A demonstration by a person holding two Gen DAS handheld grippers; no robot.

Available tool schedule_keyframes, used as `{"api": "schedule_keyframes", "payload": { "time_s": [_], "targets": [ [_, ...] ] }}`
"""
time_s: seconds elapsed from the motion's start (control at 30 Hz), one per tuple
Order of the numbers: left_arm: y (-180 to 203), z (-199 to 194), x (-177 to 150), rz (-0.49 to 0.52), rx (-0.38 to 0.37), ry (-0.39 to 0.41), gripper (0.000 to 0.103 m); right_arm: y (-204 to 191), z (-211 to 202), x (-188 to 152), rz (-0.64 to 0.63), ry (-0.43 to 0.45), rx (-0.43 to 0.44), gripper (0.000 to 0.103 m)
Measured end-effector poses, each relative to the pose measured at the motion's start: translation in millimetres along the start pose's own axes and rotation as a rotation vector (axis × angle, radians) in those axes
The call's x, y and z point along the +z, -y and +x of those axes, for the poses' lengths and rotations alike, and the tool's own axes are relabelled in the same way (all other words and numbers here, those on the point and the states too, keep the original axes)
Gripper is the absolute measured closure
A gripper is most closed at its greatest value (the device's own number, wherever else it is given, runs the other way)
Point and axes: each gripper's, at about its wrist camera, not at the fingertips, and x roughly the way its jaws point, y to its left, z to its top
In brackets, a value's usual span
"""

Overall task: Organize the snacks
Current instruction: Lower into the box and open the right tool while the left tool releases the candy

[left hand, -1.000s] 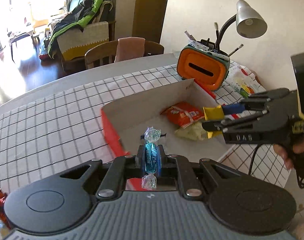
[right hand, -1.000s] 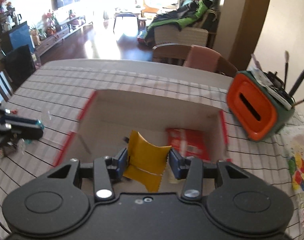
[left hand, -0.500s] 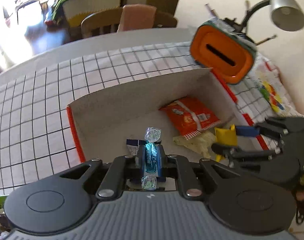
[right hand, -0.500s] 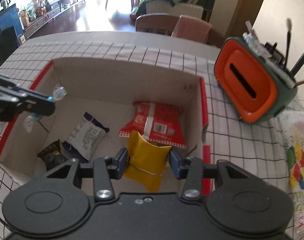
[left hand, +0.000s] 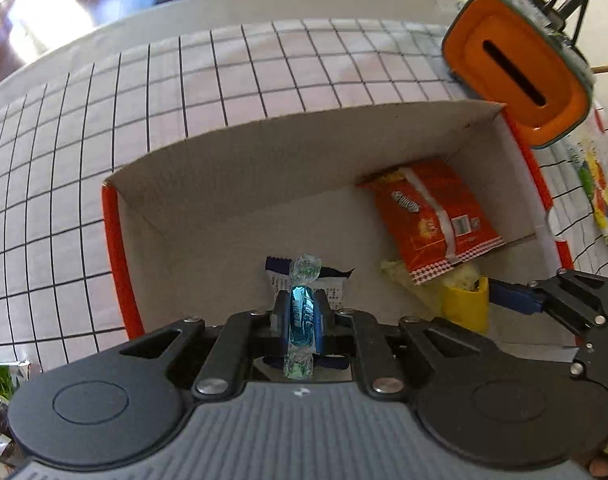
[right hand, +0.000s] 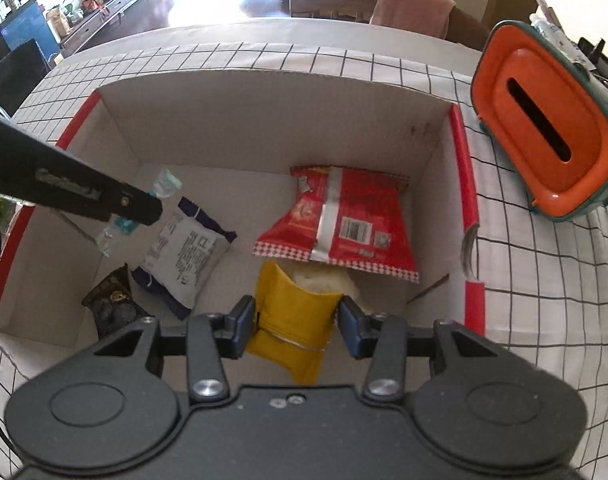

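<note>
While both tools hang over the cardboard box (right hand: 272, 92), your left gripper (left hand: 302, 320) is clamped on a blue candy (left hand: 302, 318), wrapper ends twisted, held upright above the box floor. Your right gripper (right hand: 298, 326) has its pads spread: the left pad touches the yellow packet (right hand: 294, 316), the right pad looks just off it, though the angle is poor. In the right wrist view, the red chip bag (right hand: 343, 220) lies at 12 o'clock of the yellow packet, the white-and-navy packet (right hand: 184, 252) at 9, a dark packet (right hand: 112, 304) in the near-left corner. The orange tissue holder (right hand: 543, 120) sits outside the box at 2 o'clock on the checked tablecloth (right hand: 343, 60).
</note>
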Motion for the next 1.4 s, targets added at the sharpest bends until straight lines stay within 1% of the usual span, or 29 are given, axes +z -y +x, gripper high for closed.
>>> {"api": "schedule_keyframes", "payload": {
  "time_s": [0.13,0.3,0.47,0.63,0.73,0.8,1.0,1.03,1.17,1.4],
  "targets": [
    [2.4,7.9,2.9,-0.007,0.007,-0.034,0.092,5.0,2.9,0.9,0.028,-0.024,0.015,0.059],
    [4.4,8.3,2.9,0.003,0.003,-0.029,0.092,7.3,-1.2,-1.2,0.050,-0.007,0.022,0.057],
    [2.4,0.9,-1.3,0.006,-0.024,-0.006,0.092,10.4,-7.5,-4.8,0.074,0.012,0.036,0.049],
    [-6.2,-12.9,-8.3,-0.004,-0.064,0.031,0.091,8.7,-16.0,-8.2,0.095,0.036,0.050,0.043],
    [-10.6,-21.7,-14.0,-0.010,-0.083,0.062,0.089,7.1,-26.1,-11.4,0.105,0.056,0.056,0.042],
    [-13.5,-27.4,-19.2,-0.009,-0.097,0.079,0.084,5.5,-33.3,-12.8,0.112,0.073,0.058,0.042],
    [-20.9,-43.3,-37.9,-0.001,-0.145,0.107,0.083,-3.9,-57.1,-15.5,0.123,0.132,0.064,0.041],
    [-20.9,-46.3,-41.4,0.007,-0.148,0.115,0.083,-6.2,-61.2,-16.3,0.125,0.142,0.065,0.040],
    [-23.4,-66.4,-55.5,0.041,-0.161,0.168,0.083,-17.0,-77.7,-19.7,0.129,0.193,0.066,0.026],
    [-33.3,-104.1,-80.5,0.096,-0.160,0.270,0.082,-41.1,-102.0,-25.0,0.123,0.264,0.072,0.023]
  ]
}}
